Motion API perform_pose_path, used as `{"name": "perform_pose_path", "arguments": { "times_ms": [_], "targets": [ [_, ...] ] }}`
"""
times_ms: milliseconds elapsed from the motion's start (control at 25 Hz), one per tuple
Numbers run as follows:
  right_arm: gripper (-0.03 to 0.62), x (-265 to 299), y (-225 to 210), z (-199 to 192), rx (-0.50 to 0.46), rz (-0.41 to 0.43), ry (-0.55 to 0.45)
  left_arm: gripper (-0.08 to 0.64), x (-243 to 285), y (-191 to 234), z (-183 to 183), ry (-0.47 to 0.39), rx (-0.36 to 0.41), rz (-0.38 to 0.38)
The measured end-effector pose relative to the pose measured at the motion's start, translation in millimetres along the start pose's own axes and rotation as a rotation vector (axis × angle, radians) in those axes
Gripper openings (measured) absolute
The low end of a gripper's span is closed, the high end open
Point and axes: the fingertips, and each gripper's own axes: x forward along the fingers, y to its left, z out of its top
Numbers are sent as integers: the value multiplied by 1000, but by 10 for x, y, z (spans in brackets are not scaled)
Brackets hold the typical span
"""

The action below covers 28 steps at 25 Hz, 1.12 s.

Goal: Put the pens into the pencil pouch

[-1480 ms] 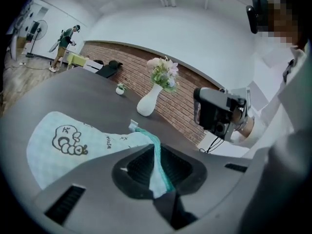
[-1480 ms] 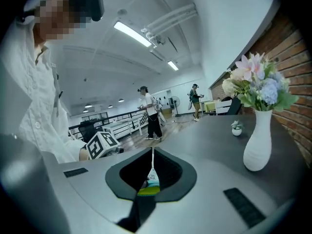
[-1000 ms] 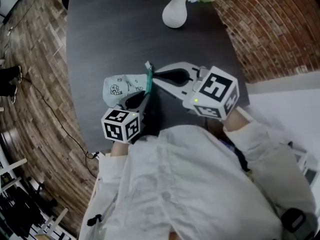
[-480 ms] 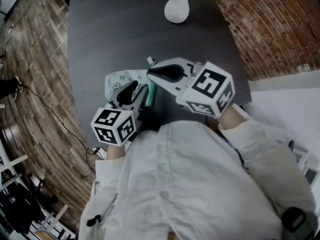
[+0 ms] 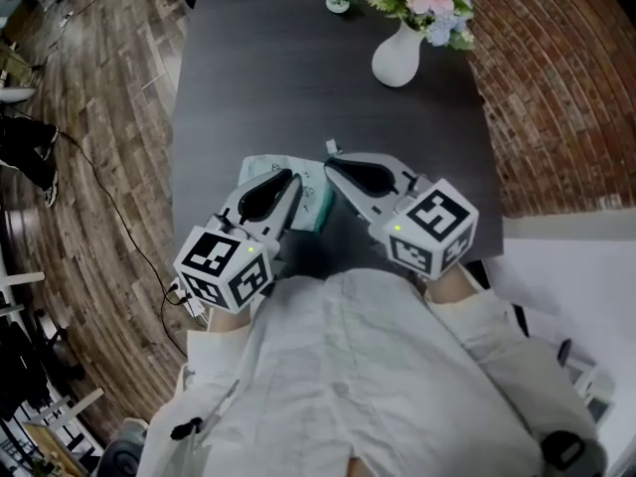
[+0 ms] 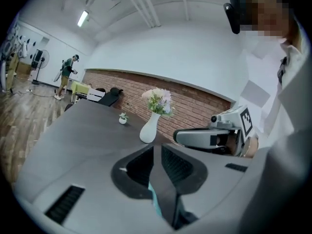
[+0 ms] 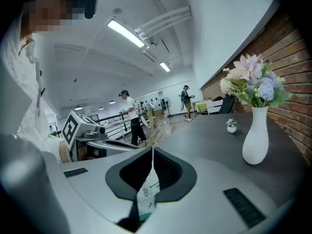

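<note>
Pencil pouch [image 5: 310,195] over dark table [image 5: 288,78], near its front edge, between both grippers. Right gripper [image 5: 333,164] clamped tight on printed fabric. Left gripper [image 5: 293,179] jaws just closing, pinching teal edge.

The pencil pouch [image 5: 314,195] was soft, matt, pale-green cloth, printed, with teal trim. The table [image 5: 288,87] presented a dark, smooth, matt top with faint grain. The vase [image 5: 396,60] was white and smooth and looked ceramic. The floor [image 5: 109,117] was wood plank. The wall [image 5: 556,97] was rough red brick. The person's shirt [image 5: 378,366] was matt white cloth.
</note>
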Motion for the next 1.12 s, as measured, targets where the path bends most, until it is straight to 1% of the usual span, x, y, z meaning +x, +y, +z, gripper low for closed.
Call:
{"name": "perform_pose_path", "arguments": {
  "times_ms": [120,280,360,560,720,1120],
  "targets": [
    [11,23,49,15,26,-9,-33,31,-21,-31,-24,-16,-2,-4],
    [8,11,45,21,81,-70,-112,11,-58,-50,-36,-48,-18,10],
    [6,18,53,-2,96,-87,-127,8,-72,-29,-65,-44,-31,27],
    [6,62,127,-100,98,-69,-108,6,-64,66,-256,42,-57,86],
    [6,63,170,-164,98,-61,-98,6,-71,56,-348,71,-65,83],
    [6,57,247,-232,85,-38,-80,6,-88,48,-465,112,-88,84]
  ]
}}
